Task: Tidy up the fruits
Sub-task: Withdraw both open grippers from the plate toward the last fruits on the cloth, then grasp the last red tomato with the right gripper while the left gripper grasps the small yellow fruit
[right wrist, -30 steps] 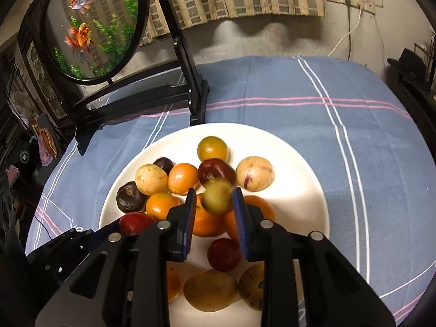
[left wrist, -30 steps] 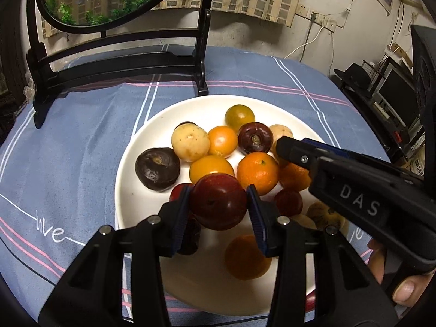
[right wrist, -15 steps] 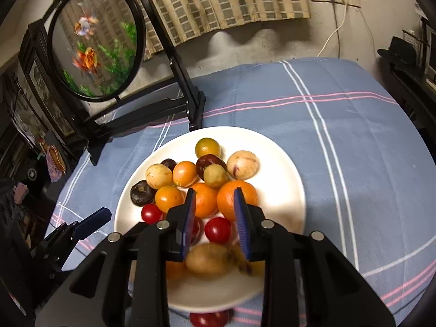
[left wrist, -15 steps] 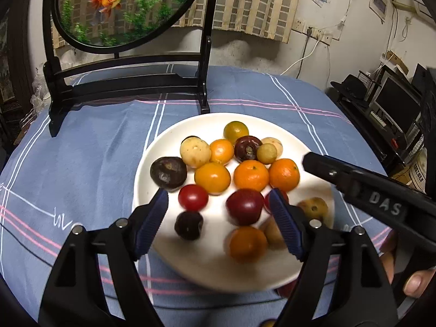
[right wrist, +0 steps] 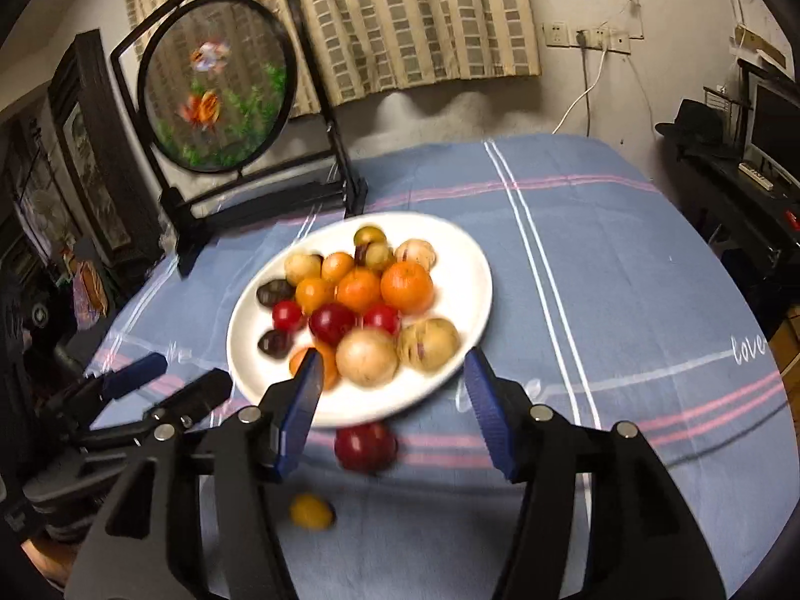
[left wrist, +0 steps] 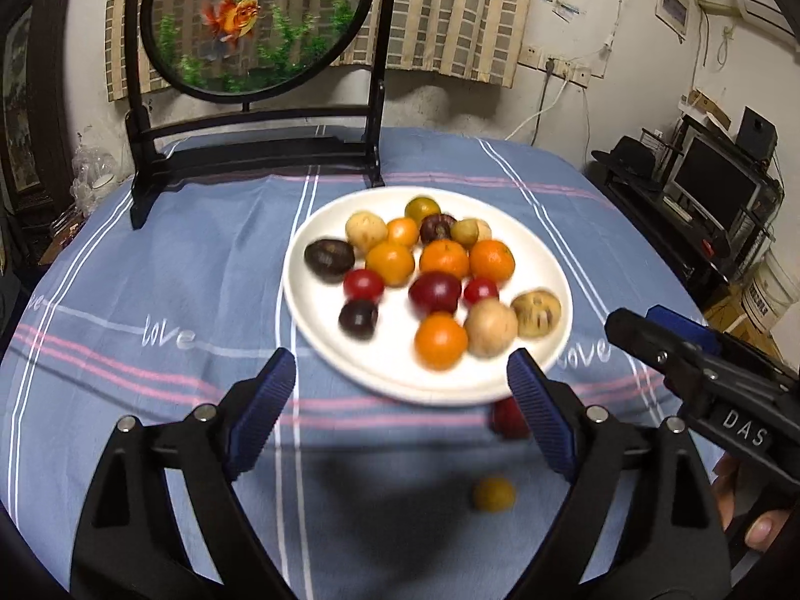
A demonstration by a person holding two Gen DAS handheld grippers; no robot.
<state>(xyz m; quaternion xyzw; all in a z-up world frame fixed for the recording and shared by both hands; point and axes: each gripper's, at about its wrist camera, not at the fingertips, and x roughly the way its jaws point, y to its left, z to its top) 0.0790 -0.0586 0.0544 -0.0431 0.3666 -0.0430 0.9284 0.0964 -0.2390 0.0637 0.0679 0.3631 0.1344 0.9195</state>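
Observation:
A white plate (left wrist: 555, 270) (right wrist: 475, 280) in the middle of the table holds several fruits: oranges, red plums, dark purple ones and pale yellow ones. A red plum (left wrist: 506, 417) (right wrist: 364, 445) and a small yellow fruit (left wrist: 494, 495) (right wrist: 311, 511) lie on the cloth in front of the plate. My left gripper (left wrist: 400, 400) hangs above the cloth just short of the plate, its jaws opening and nothing between them. My right gripper (right wrist: 392, 392) hovers over the plate's near rim, jaws opening, empty. Each gripper shows in the other's view, the right gripper (left wrist: 665, 337) and the left gripper (right wrist: 170, 380).
A blue striped tablecloth (left wrist: 150, 300) covers the round table. A round goldfish screen on a black stand (left wrist: 255, 20) (right wrist: 215, 85) stands behind the plate. Shelves with a monitor (left wrist: 710, 190) lie off the table's right side. A hand (left wrist: 750, 515) grips the right tool.
Both grippers let go of their fruits onto the plate, opened wide and drew back toward the table's near edge. The red plum and yellow fruit on the cloth have come into view.

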